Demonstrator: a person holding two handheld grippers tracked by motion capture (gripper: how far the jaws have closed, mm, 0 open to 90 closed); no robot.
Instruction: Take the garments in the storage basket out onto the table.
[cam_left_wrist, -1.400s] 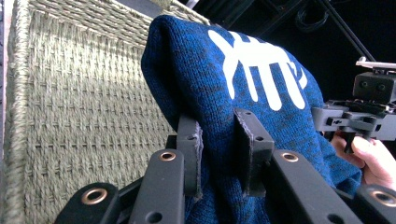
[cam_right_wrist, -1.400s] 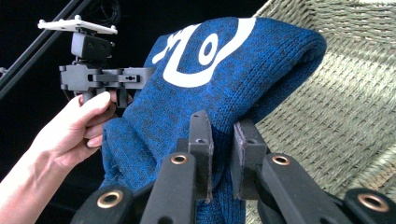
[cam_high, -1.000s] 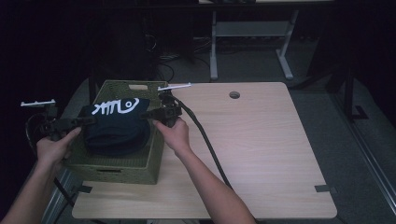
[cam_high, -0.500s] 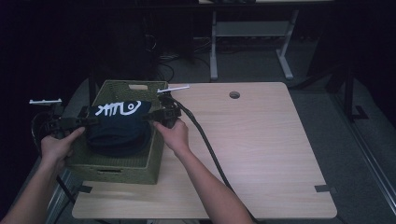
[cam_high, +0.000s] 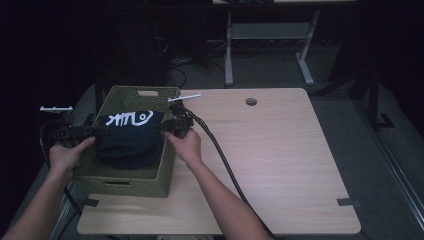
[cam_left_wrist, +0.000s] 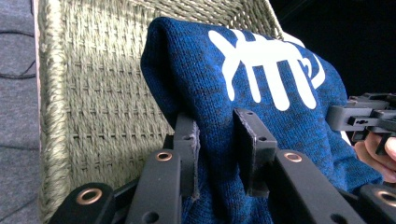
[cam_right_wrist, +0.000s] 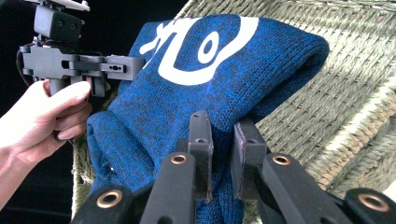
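A dark blue knit garment (cam_high: 130, 137) with a white fish-bone print hangs folded over an olive woven basket (cam_high: 125, 182) at the table's left end. My left gripper (cam_high: 97, 131) holds the garment's left edge and my right gripper (cam_high: 162, 127) its right edge. In the left gripper view the left gripper (cam_left_wrist: 217, 126) has blue knit (cam_left_wrist: 261, 70) bunched between its pads, with the basket wall (cam_left_wrist: 93, 93) behind. In the right gripper view the right gripper (cam_right_wrist: 222, 123) pinches a fold of the garment (cam_right_wrist: 210, 79) above the basket (cam_right_wrist: 350, 70).
The wooden table (cam_high: 280, 165) stretches bare to the right, with a round cable hole (cam_high: 251, 101) near its far edge. A thick black cable (cam_high: 225, 160) trails from the right gripper along the forearm. A grey desk frame (cam_high: 270, 35) stands behind the table.
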